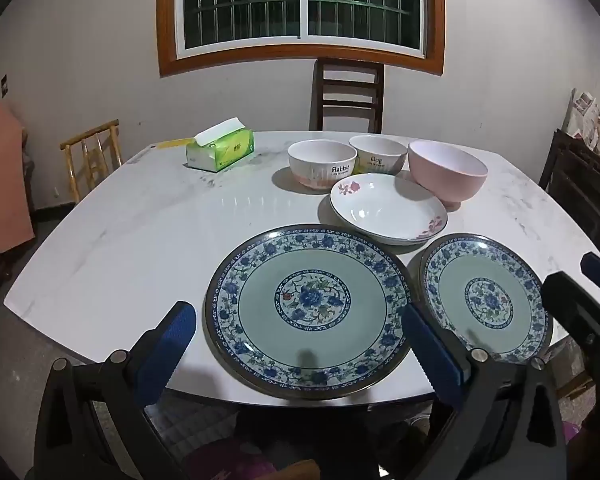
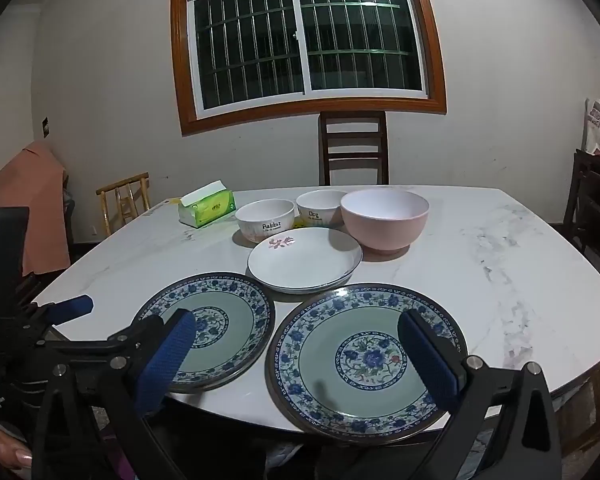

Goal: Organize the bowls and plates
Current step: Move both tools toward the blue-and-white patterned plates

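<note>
Two blue-floral plates with pale green centres lie side by side at the table's near edge. My left gripper [image 1: 298,314] hovers open above the left plate [image 1: 308,308], nothing between its blue pads. My right gripper [image 2: 296,320] hangs open over the right plate [image 2: 366,356], also holding nothing. Behind the plates rests a white shallow dish [image 1: 388,208] with pink flowers. Further back stand a "Rabbit" bowl [image 1: 322,164], a "Dog" bowl [image 1: 378,156] and a larger pink bowl [image 1: 448,170]. All bowls are upright and separate.
The white marble table [image 1: 140,240] carries a green tissue box [image 1: 220,150] at the back left. A dark wooden chair [image 1: 348,96] stands behind the table, a bamboo chair [image 1: 92,152] to its left, and dark furniture [image 1: 580,184] at the right.
</note>
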### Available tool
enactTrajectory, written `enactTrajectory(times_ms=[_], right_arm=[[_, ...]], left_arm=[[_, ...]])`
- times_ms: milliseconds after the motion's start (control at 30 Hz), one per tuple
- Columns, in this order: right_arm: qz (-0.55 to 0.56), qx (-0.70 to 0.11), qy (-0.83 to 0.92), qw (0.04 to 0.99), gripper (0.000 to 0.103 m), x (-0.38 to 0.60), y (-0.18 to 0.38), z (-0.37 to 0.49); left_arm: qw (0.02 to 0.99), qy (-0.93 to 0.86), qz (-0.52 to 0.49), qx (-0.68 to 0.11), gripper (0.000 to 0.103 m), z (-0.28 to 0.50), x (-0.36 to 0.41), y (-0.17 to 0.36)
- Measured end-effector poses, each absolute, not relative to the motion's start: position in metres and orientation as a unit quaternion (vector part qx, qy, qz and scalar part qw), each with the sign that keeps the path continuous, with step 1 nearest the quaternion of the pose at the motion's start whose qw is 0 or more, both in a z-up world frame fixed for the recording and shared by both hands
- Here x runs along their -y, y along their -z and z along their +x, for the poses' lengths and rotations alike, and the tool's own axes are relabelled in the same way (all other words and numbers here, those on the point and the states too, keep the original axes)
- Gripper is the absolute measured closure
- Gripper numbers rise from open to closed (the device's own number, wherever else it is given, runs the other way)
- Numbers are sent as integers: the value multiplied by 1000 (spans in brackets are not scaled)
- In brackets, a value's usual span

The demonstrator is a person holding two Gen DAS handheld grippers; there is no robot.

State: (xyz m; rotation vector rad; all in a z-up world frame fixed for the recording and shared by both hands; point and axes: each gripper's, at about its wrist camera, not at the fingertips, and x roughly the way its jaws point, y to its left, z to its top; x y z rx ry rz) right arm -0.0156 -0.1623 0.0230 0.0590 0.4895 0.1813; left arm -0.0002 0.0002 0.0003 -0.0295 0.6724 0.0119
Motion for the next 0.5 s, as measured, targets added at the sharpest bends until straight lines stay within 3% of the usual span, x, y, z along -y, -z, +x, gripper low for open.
enactTrajectory(times_ms=[233,500], right_arm=[[32,-251,-112,961,0,159,-22,-16],[43,-255,-175,950,0,153,-22,-20]], left_arm=[[947,-23,12,-319,1,-6,7,0],[936,-31,-26,-349,1,0,-15,6]])
